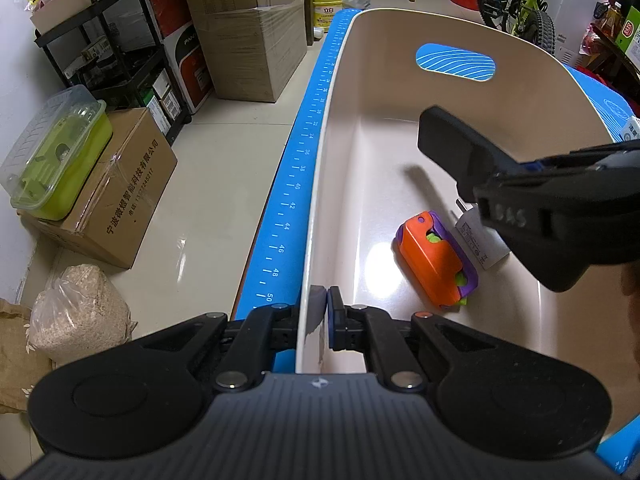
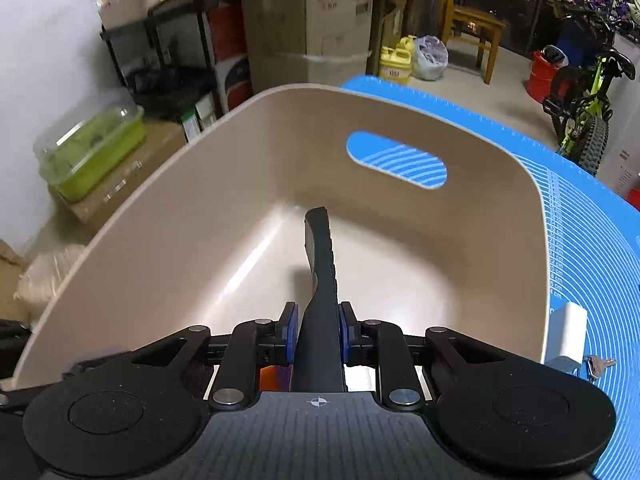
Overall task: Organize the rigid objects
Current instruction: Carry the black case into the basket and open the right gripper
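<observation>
A beige plastic bin (image 1: 360, 80) stands on a blue measuring mat (image 1: 288, 200). My left gripper (image 1: 323, 296) is shut on the bin's near-left rim, with the wall pinched between its pads. An orange and purple toy (image 1: 436, 264) and a white plug adapter (image 1: 478, 240) lie on the bin's floor. My right gripper (image 2: 318, 320) is shut on a long black ribbed object (image 2: 320, 256) and holds it above the inside of the bin (image 2: 200, 184). In the left wrist view this black object (image 1: 452, 140) juts in from the right, over the toy and adapter.
A small white box (image 2: 568, 336) and a key (image 2: 598, 364) lie on the mat right of the bin. Cardboard boxes (image 1: 248, 32), a green lidded container (image 1: 60, 152) and a sack (image 1: 80, 312) stand on the floor to the left. A bicycle (image 1: 520, 0) is behind.
</observation>
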Demonstrator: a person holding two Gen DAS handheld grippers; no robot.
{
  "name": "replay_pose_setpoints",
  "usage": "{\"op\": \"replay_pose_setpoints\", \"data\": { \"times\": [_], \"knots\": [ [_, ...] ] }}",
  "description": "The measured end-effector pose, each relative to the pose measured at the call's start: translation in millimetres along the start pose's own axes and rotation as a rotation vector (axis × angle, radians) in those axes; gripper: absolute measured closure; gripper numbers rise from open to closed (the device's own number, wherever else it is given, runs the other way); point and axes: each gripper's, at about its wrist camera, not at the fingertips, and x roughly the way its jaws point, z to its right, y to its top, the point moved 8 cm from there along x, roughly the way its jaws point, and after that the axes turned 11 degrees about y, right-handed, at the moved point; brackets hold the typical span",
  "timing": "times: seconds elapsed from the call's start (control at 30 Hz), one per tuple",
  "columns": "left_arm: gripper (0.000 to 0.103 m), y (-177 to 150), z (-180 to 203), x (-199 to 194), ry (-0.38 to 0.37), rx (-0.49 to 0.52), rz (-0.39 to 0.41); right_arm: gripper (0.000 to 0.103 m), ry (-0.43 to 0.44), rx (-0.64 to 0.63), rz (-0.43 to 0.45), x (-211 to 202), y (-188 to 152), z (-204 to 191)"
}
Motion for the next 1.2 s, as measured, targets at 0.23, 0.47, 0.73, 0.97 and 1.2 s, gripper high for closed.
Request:
{"op": "replay_pose_setpoints", "data": {
  "times": [0.23,0.47,0.73,0.97,1.2],
  "knots": [
    [0.094,0.4,-0.7,0.2,0.002,0.002,0.001,0.073,0.003,0.004,-0.072,5.7,-12.1,5.2],
    [0.094,1.3,0.7,-0.6,0.003,0.003,0.001,0.066,0.014,0.014,-0.136,13.5,-17.7,5.3],
    [0.094,2.3,1.6,-0.8,0.004,0.003,0.000,0.044,0.036,0.021,-0.099,1.8,-16.1,5.5],
    [0.094,2.4,0.2,-0.7,0.002,0.001,-0.001,0.038,0.052,0.008,0.022,-40.5,-13.4,12.8],
    [0.094,2.1,0.2,-0.7,0.000,0.000,-0.002,0.034,0.014,0.029,0.167,-92.8,-5.0,35.9]
  ]
}}
